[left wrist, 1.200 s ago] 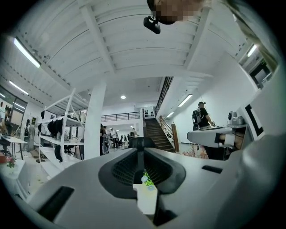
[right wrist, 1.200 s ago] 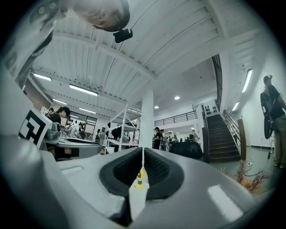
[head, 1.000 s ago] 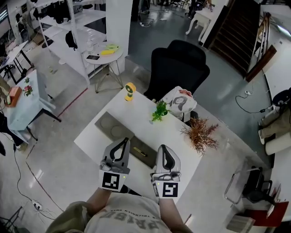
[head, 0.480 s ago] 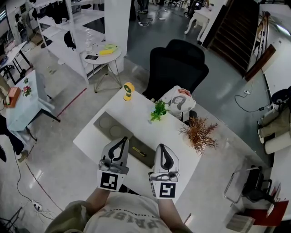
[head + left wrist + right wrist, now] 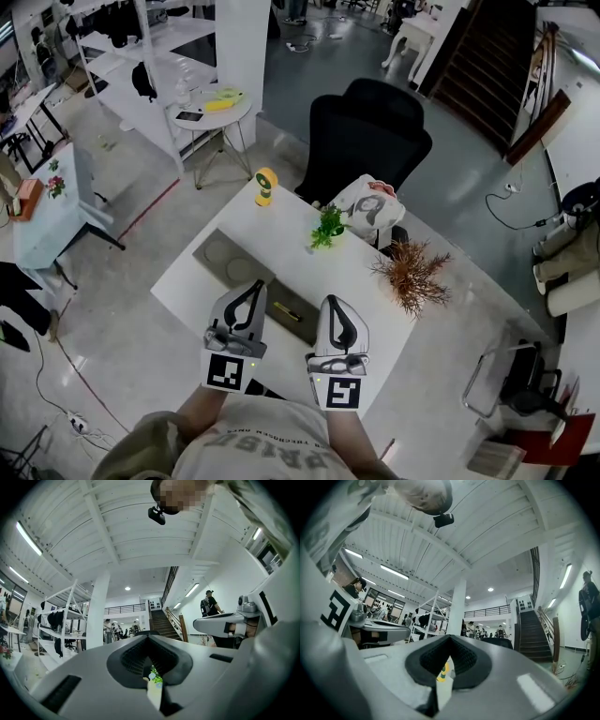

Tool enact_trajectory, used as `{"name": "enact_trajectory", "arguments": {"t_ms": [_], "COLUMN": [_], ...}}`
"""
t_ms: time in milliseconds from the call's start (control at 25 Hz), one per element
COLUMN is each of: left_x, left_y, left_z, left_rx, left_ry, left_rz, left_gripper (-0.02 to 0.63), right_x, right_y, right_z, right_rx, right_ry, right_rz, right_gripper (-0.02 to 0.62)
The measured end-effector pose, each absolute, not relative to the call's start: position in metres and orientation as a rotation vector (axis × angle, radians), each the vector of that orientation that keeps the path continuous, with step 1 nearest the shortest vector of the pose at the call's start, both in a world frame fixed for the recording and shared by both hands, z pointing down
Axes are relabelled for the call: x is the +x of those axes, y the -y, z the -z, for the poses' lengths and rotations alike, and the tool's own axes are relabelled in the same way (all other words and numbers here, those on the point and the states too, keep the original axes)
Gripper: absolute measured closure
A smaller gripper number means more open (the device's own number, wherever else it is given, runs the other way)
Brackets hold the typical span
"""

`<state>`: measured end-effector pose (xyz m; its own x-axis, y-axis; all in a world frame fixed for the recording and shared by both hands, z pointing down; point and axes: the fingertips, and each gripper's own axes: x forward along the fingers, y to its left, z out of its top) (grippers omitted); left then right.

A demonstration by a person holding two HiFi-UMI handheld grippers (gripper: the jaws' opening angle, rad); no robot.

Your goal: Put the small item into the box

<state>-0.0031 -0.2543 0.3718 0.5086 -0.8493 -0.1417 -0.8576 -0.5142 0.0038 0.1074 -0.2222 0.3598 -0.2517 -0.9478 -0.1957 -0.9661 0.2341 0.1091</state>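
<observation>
Item: small yellow stick (image 5: pixel 288 313), lower centre; probably light, stiff; pinch mid-length.
Grey left gripper (image 5: pixel 254 288): jaws together, empty.
Grey right gripper (image 5: pixel 336 303): likewise.

1. The left gripper (image 5: pixel 253 289) has a pale grey shell that tapers to a rounded tip, with a black teardrop-shaped opening on top.
2. The right gripper (image 5: pixel 336 304) has the same grey shell and black opening.
3. At each gripper's rear sits a marker cube (image 5: pixel 230 372) with black-and-white square patterns.
4. Behind the cubes, the person wears a light grey T-shirt (image 5: pixel 267 452) with dark lettering.
5. Behind the left gripper is an olive sleeve (image 5: pixel 141 454).
</observation>
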Motion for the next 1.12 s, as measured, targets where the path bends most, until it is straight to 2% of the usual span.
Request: {"name": "enact_trajectory", "arguments": {"t_ms": [1120], "left_x": [-0.003], "left_y": [0.257], "left_z": [-0.378], "left_rx": [-2.660], "left_ry": [-1.542], "left_rz": [-0.186], "left_gripper": [0.595], "right_x": [0.108], "right_y": [0.230], "right_z": [-0.362], "right_rx": [-1.932], "right_ry": [-2.359], "right_rz": [-0.294], "right_gripper": [0.597]}}
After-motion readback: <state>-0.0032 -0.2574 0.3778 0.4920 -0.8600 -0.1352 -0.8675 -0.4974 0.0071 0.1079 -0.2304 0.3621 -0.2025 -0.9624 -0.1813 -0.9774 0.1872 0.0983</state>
